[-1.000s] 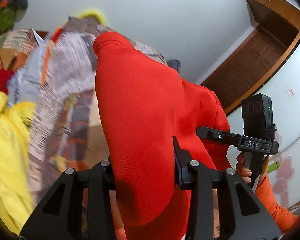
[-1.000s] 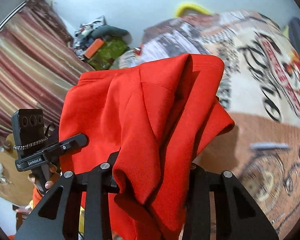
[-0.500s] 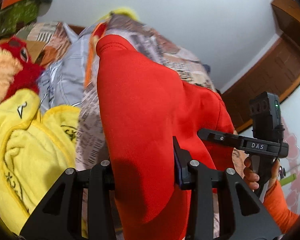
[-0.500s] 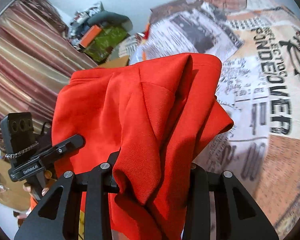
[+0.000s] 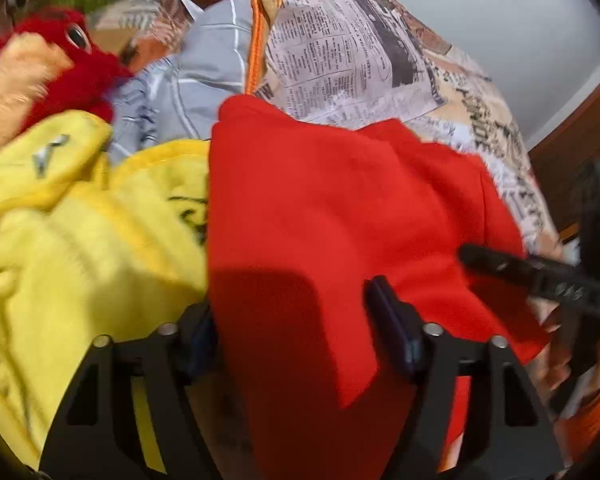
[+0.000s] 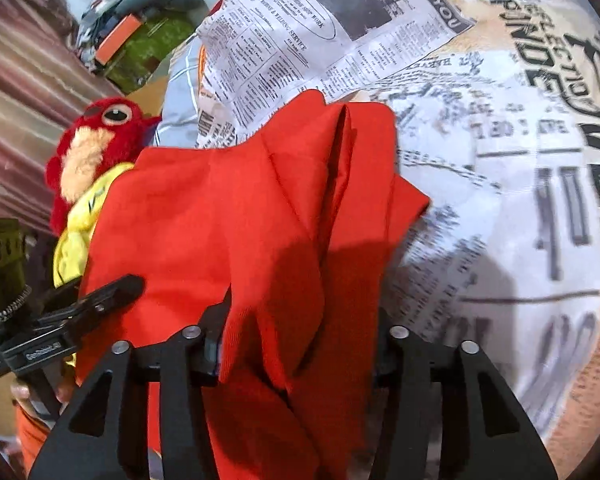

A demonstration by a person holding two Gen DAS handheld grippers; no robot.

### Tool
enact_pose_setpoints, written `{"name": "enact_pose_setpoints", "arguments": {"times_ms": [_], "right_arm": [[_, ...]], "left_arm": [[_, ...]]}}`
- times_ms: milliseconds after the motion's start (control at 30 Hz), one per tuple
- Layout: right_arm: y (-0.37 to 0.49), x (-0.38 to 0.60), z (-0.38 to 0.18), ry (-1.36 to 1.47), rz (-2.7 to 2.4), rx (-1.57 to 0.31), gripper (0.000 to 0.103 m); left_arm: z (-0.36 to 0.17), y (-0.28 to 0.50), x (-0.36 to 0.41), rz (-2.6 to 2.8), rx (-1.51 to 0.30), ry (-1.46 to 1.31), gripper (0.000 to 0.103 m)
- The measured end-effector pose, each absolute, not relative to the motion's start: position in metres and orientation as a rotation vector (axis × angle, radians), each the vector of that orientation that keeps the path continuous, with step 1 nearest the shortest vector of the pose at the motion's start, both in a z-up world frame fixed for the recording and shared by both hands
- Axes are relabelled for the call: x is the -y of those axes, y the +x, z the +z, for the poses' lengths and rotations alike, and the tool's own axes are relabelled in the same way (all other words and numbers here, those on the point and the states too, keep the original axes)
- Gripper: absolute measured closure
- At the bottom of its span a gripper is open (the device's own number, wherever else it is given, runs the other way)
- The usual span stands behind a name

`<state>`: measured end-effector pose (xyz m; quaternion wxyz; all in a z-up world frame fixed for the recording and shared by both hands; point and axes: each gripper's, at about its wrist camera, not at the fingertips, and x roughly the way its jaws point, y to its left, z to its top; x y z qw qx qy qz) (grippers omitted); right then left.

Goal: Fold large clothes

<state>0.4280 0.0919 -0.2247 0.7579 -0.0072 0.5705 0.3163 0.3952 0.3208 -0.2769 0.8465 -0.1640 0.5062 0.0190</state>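
A large red garment (image 5: 320, 200) droops over the newspaper-print bedspread (image 5: 340, 60). My left gripper (image 5: 296, 332) points down at it; its jaws are opening, and the red cloth lies loose between them. In the right wrist view the same red garment (image 6: 240, 208) hangs in folds through my right gripper (image 6: 296, 344). Those jaws are opening too, with cloth still between them. Each view catches the other gripper at its edge: the right one (image 5: 540, 280) and the left one (image 6: 60, 320).
A crumpled yellow garment (image 5: 80, 240) lies left of the red one, with a red plush toy (image 5: 60, 52) and a grey striped cloth (image 5: 188, 80) behind it. A striped curtain (image 6: 16, 100) and a pile of bags (image 6: 148, 48) stand beyond the bed. A wooden door (image 5: 572, 144) is at the right.
Both grippers have come down toward the bed with the red garment. Their jaws have spread wider, and the cloth has sagged onto the bedspread beside the yellow garment.
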Motion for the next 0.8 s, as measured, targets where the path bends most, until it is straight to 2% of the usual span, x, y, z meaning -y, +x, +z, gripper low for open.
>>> {"name": "enact_pose_setpoints", "arguments": {"times_ms": [67,233,367,567,633,800], "right_arm": [[0.422,-0.086,-0.22,-0.07,0.67,-1.228,0.042],[0.391,-0.068,-0.217,-0.215,0.65,-1.177,0.039],[0.358,-0.06,-0.209,-0.364,0.637,-1.115,0.038],[0.321,-0.037,-0.19,-0.408,0.637,-1.104,0.038],[0.311,-0.03,-0.17,-0.392,0.64,-1.062,0.038],[0.283,-0.01,-0.1,-0.305,0.674,-0.908,0.038]], "left_arm": [[-0.272,0.38,-0.309,0.058,-1.068,-0.265,0.016],[-0.265,0.343,-0.296,0.069,-1.032,-0.233,0.008],[-0.271,0.31,-0.29,0.082,-1.043,-0.294,0.008],[-0.273,0.272,-0.263,0.141,-1.09,-0.206,0.008],[-0.26,0.258,-0.259,0.146,-1.07,-0.225,0.008],[-0.183,0.221,-0.246,0.177,-0.898,-0.211,0.008]]}}
